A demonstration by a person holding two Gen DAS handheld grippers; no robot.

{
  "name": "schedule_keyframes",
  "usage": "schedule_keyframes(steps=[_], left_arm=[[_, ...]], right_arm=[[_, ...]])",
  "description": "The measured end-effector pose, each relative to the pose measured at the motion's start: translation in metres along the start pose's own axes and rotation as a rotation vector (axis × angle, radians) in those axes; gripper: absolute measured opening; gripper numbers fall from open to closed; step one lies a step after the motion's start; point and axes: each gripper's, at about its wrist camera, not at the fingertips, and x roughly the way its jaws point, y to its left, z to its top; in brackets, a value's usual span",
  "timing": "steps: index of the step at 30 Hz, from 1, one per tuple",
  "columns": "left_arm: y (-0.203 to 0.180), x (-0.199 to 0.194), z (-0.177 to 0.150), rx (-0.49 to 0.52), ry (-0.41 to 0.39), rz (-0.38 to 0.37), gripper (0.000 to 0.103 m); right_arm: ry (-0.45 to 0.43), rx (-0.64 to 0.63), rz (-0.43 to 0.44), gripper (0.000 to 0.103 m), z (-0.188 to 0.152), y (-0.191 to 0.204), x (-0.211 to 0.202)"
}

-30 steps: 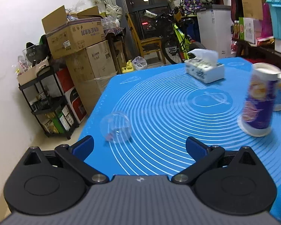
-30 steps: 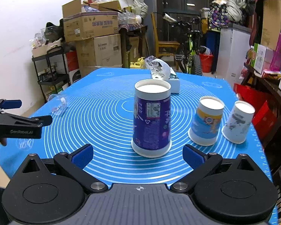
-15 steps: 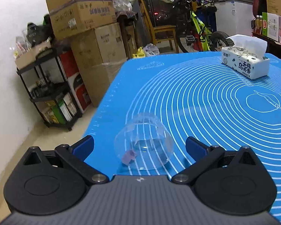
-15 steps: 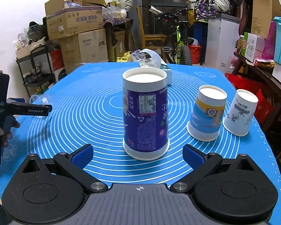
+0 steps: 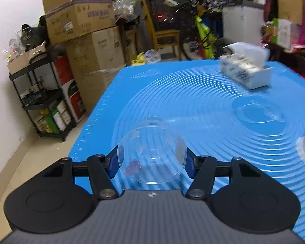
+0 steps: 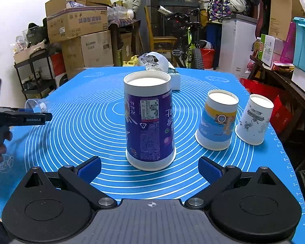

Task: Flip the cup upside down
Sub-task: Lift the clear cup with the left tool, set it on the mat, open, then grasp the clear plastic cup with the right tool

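Observation:
A clear plastic cup [image 5: 152, 152] lies on its side near the left edge of the blue mat [image 5: 193, 101], its base pointing away from me. My left gripper [image 5: 152, 162] is shut on the clear cup, a blue pad on each side. In the right wrist view the clear cup [image 6: 35, 104] and the left gripper [image 6: 33, 116] show at the far left. My right gripper [image 6: 150, 167] is open and empty, just in front of a tall purple cup [image 6: 149, 120] that stands upside down.
Two smaller paper cups, a blue-yellow one [image 6: 217, 120] and a white one [image 6: 254, 119], stand upside down at the right. A tissue box [image 5: 246, 71] sits at the mat's far side. Cardboard boxes [image 5: 81, 24] and a black shelf [image 5: 42, 97] stand beyond the left edge.
My left gripper moved forward around the clear cup and closed on it. My right gripper stayed open and shifted only slightly.

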Motion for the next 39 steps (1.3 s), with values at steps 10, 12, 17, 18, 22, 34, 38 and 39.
schedule_keyframes(steps=[10,12,17,18,22,34,38,39], left_arm=[[-0.081,-0.066,-0.017,0.01,0.033,-0.106,0.063],[-0.093,-0.065,-0.021,0.005,0.046,-0.105,0.063],[-0.112,-0.057,-0.033,-0.016,0.067,-0.084,0.063],[-0.112,-0.053,-0.035,-0.025,0.08,-0.079,0.063],[-0.11,-0.049,-0.042,-0.056,0.135,-0.087,0.064],[-0.108,-0.051,-0.048,-0.076,0.159,-0.106,0.087],[-0.108,-0.058,-0.047,-0.074,0.149,-0.12,0.088],[-0.108,-0.06,-0.046,-0.075,0.147,-0.124,0.088]], right_arm=[[0.001,-0.003,0.026,0.101,-0.008,-0.01,-0.013],[0.005,0.003,0.026,0.101,-0.01,-0.013,-0.015],[0.004,0.018,0.016,0.101,-0.013,-0.021,-0.02],[0.006,0.02,0.013,0.101,-0.014,-0.022,-0.021],[0.018,0.02,0.012,0.101,-0.015,-0.025,-0.021],[0.038,0.007,0.03,0.101,-0.017,-0.022,-0.018],[0.042,0.003,0.034,0.101,-0.016,-0.021,-0.018],[0.042,0.003,0.036,0.101,-0.015,-0.021,-0.018]])
